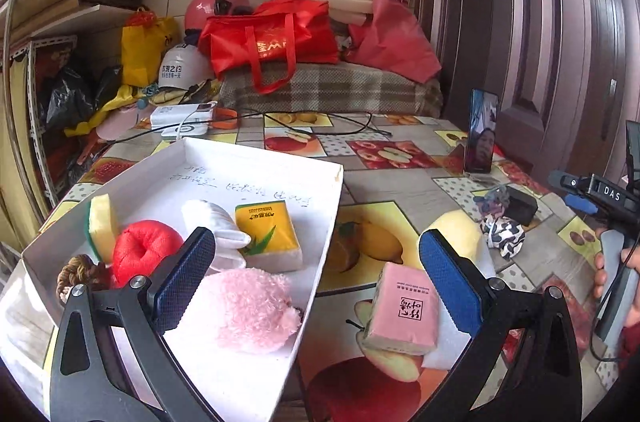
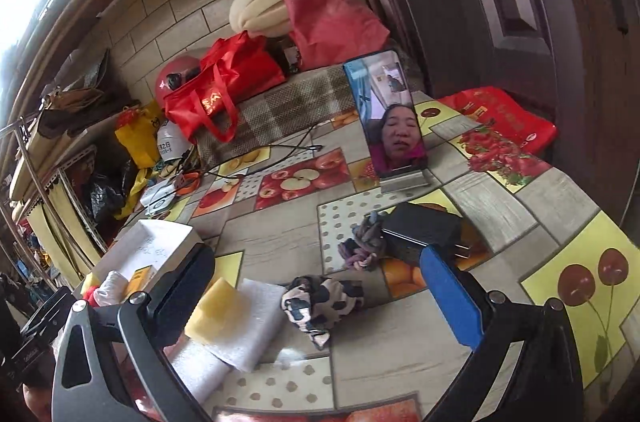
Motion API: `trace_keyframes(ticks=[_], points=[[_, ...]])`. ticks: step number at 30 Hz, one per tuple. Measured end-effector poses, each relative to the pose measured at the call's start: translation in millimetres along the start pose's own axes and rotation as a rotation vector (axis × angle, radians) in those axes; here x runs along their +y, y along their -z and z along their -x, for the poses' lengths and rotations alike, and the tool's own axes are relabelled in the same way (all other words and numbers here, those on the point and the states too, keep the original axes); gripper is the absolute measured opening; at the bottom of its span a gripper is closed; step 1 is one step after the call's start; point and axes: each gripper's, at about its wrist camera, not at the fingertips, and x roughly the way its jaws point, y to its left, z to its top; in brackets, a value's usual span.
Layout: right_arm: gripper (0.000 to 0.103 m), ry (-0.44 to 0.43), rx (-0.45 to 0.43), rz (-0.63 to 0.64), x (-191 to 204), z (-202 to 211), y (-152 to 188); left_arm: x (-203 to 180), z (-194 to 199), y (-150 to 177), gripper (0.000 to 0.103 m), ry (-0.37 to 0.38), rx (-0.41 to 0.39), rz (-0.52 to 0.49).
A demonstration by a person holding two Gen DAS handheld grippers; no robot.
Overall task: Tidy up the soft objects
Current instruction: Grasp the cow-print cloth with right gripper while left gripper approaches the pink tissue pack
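Observation:
A white box point(image 1: 280, 158) on the table holds a pink plush point(image 1: 250, 308), a red plush apple point(image 1: 140, 250), a yellow tissue pack point(image 1: 268, 234), a white glove point(image 1: 216, 222), a yellow-green sponge point(image 1: 102, 222) and a knotted rope toy point(image 1: 80, 274). My left gripper point(image 1: 316, 274) is open and empty over the box's right edge. A pink tissue pack point(image 1: 404, 306) lies just right of the box. My right gripper point(image 2: 320, 286) is open and empty above a cow-print scrunchie point(image 2: 316, 302), a yellow sponge point(image 2: 216, 306) and white foam point(image 2: 248, 326).
A phone on a stand point(image 2: 390, 118) stands at the table's far side. A black box point(image 2: 424, 228) and a grey scrunchie point(image 2: 366, 242) lie behind the cow-print one. Cables and a power bank point(image 1: 184, 120) lie at the back left. Red bags point(image 1: 272, 38) sit behind.

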Motion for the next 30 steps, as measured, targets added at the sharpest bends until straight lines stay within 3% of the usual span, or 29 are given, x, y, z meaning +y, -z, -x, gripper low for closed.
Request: trace_keyframes(ticks=[3, 6, 8, 10, 12, 14, 17, 20, 24, 27, 30], points=[[0.102, -0.022, 0.036, -0.016, -18.0, -8.5, -6.2, -12.9, -4.8, 5.7, 0.103, 0.063, 0.039, -0.017], [0.094, -0.148, 0.139, -0.015, -15.8, -22.0, -1.9, -24.7, -7.4, 10.2, 0.102, 0.250, 0.100, -0.008], [0.093, -0.176, 0.186, 0.032, -3.4, -31.0, 6.3, -39.5, -3.8, 13.5, 0.102, 0.315, 0.110, -0.045], [0.092, -0.155, 0.217, 0.095, 10.7, -43.0, 14.2, -54.9, -1.3, 18.2, 0.102, 0.274, 0.104, -0.100], [0.083, -0.114, 0.241, 0.156, 22.7, -55.0, 19.7, -62.3, -5.5, 22.8, 0.102, 0.206, 0.121, -0.125], [0.079, -0.086, 0.276, 0.186, 28.3, -66.4, 22.5, -60.9, -10.4, 23.0, 0.102, 0.159, 0.138, -0.114], [0.071, -0.094, 0.319, 0.161, 23.0, -73.2, 24.8, -54.9, -17.8, 23.1, 0.102, 0.147, 0.167, -0.086], [0.064, -0.113, 0.347, 0.160, 19.2, -72.4, 27.3, -58.1, -33.5, 28.8, 0.102, 0.231, 0.270, -0.044], [0.060, -0.118, 0.356, 0.183, 19.4, -63.6, 31.6, -89.4, -49.7, 36.2, 0.102, 0.232, 0.364, -0.127], [0.060, -0.126, 0.359, 0.174, 14.4, -58.5, 31.7, -110.9, -53.7, 46.7, 0.102, 0.352, 0.442, -0.116], [0.060, -0.138, 0.355, 0.149, 5.1, -53.3, 30.9, -136.6, -33.5, 48.8, 0.102, 0.395, 0.398, -0.177]])
